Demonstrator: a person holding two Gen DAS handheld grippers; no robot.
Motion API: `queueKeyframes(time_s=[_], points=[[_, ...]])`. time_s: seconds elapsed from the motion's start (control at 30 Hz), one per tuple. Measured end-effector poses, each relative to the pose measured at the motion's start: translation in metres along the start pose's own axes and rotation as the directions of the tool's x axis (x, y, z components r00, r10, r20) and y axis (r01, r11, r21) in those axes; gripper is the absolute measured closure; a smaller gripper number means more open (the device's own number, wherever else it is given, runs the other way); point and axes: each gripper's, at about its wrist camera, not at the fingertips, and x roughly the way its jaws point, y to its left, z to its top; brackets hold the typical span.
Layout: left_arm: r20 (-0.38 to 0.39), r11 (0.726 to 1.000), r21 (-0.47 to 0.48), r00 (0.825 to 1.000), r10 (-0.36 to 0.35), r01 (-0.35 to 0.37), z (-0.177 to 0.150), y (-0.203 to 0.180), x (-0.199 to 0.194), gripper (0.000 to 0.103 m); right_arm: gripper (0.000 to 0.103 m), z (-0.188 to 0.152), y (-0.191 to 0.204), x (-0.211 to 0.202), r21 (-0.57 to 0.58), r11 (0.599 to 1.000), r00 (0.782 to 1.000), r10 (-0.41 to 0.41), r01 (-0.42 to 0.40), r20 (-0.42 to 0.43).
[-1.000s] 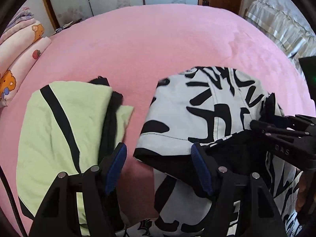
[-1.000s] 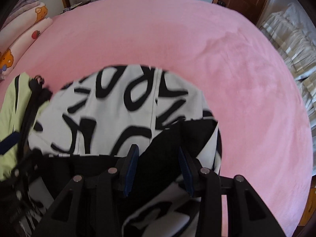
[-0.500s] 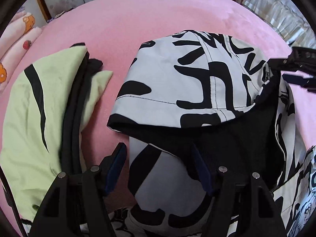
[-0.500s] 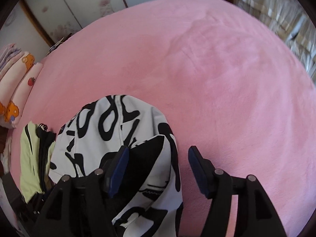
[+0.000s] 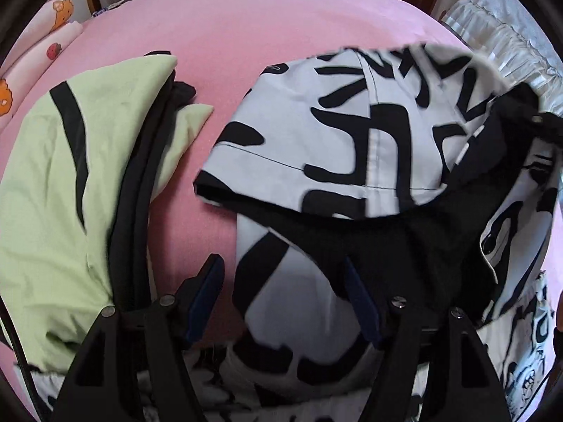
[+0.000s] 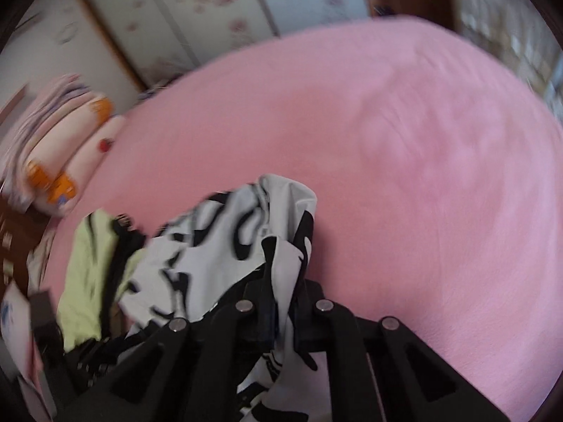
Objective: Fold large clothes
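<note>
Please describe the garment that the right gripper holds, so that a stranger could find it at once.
On the pink bed lie two garments side by side. It is the white jacket with bold black strokes, right of the folded pale green jacket. Only this one bears the black-and-white pattern.

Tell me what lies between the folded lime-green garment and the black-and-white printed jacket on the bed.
Nothing but bare pink bedspread: in the left wrist view a pink strip separates the lime-green garment from the black-and-white jacket, which do not touch.
</note>
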Motion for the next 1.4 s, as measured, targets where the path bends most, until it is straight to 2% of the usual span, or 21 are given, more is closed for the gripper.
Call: queueKeyframes(time_s=[0.1, 0.2, 0.27, 0.37, 0.43, 0.5, 0.53, 0.57, 0.63, 0.73, 0.8, 0.9, 0.97, 1.03, 1.1, 1.17, 1.23, 1.3, 1.33, 1.4], points=[[0.01, 0.999, -0.001, 0.999, -0.053, 0.053, -0.018, 0.003, -0.024, 0.035, 0.097, -0.011, 0.043, -0.048, -0.232, 0.97, 0.994, 0.085, -0.068, 0.065], [0.027, 0.995, 0.039, 0.995, -0.098, 0.097, -0.05, 0.005, -0.057, 0.035, 0.097, -0.043, 0.083, -0.084, -0.445, 0.894, 0.992, 0.102, -0.057, 0.077], [0.046, 0.991, 0.076, 0.992, -0.115, 0.111, -0.074, 0.008, -0.081, 0.035, 0.097, -0.07, 0.105, -0.101, -0.559, 0.828, 0.993, 0.095, -0.041, 0.069], [0.039, 0.983, 0.094, 0.986, -0.16, 0.155, -0.115, 0.015, -0.11, 0.035, 0.096, -0.125, 0.126, -0.12, -0.686, 0.728, 0.995, 0.046, 0.025, 0.085], [0.039, 0.977, 0.113, 0.982, -0.184, 0.179, -0.142, 0.019, -0.129, 0.035, 0.094, -0.16, 0.129, -0.124, -0.733, 0.676, 0.995, -0.013, 0.08, 0.096], [0.046, 0.973, 0.12, 0.978, -0.205, 0.198, -0.165, 0.021, -0.146, 0.035, 0.093, -0.187, 0.123, -0.123, -0.743, 0.659, 0.993, -0.071, 0.117, 0.093], [0.045, 0.967, 0.124, 0.972, -0.229, 0.222, -0.178, 0.023, -0.155, 0.035, 0.092, -0.197, 0.12, -0.121, -0.734, 0.668, 0.992, -0.095, 0.122, 0.079], [0.044, 0.963, 0.127, 0.968, -0.247, 0.239, -0.185, 0.023, -0.161, 0.035, 0.089, -0.203, 0.116, -0.12, -0.714, 0.689, 0.992, -0.112, 0.121, 0.06], [0.046, 0.951, 0.131, 0.957, -0.288, 0.28, -0.201, 0.027, -0.176, 0.035, 0.087, -0.211, 0.104, -0.125, -0.641, 0.759, 0.991, -0.129, 0.118, 0.029], [0.047, 0.929, 0.116, 0.932, -0.358, 0.351, -0.214, 0.034, -0.189, 0.035, 0.07, -0.215, 0.098, -0.137, -0.528, 0.841, 0.991, -0.128, 0.12, 0.021], [0.054, 0.913, 0.089, 0.913, -0.404, 0.398, -0.215, 0.042, -0.196, 0.035, 0.055, -0.215, 0.092, -0.152, -0.42, 0.903, 0.995, -0.093, 0.092, 0.016], [0.079, 0.895, 0.044, 0.892, -0.446, 0.444, -0.215, 0.048, -0.199, 0.035, 0.045, -0.216, 0.083, -0.171, -0.255, 0.967, 0.999, -0.023, 0.028, 0.023], [0.094, 0.894, 0.019, 0.89, -0.447, 0.447, -0.207, 0.048, -0.194, 0.035, 0.043, -0.215, 0.074, -0.179, -0.104, 0.994, 0.999, 0.039, -0.038, 0.011], [0.096, 0.893, -0.007, 0.889, -0.447, 0.45, -0.201, 0.052, -0.185, 0.035, 0.043, -0.214, 0.068, -0.178, 0.028, 0.993, 0.993, 0.116, -0.116, -0.005], [0.093, 0.897, -0.044, 0.896, -0.435, 0.44, -0.196, 0.058, -0.175, 0.035, 0.043, -0.22, 0.067, -0.171, 0.158, 0.965, 0.975, 0.218, -0.211, -0.033], [0.079, 0.889, -0.091, 0.893, -0.443, 0.449, -0.187, 0.065, -0.156, 0.035, 0.043, -0.225, 0.069, -0.152, 0.267, 0.923, 0.95, 0.304, -0.276, -0.067], [0.069, 0.879, -0.13, 0.889, -0.453, 0.459, -0.179, 0.07, -0.14, 0.035, 0.043, -0.23, 0.077, -0.133, 0.33, 0.902, 0.941, 0.325, -0.279, -0.093], [0.071, 0.88, -0.153, 0.893, -0.444, 0.449, -0.172, 0.072, -0.128, 0.035, 0.043, -0.233, 0.083, -0.108, 0.39, 0.879, 0.933, 0.342, -0.274, -0.115], [0.075, 0.878, -0.167, 0.894, -0.442, 0.449, -0.167, 0.074, -0.12, 0.035, 0.043, -0.235, 0.085, -0.1, 0.419, 0.864, 0.928, 0.355, -0.28, -0.111], [0.081, 0.863, -0.189, 0.884, -0.461, 0.468, -0.163, 0.075, -0.112, 0.035, 0.043, -0.233, 0.088, -0.084, 0.467, 0.839, 0.933, 0.351, -0.279, -0.074]])
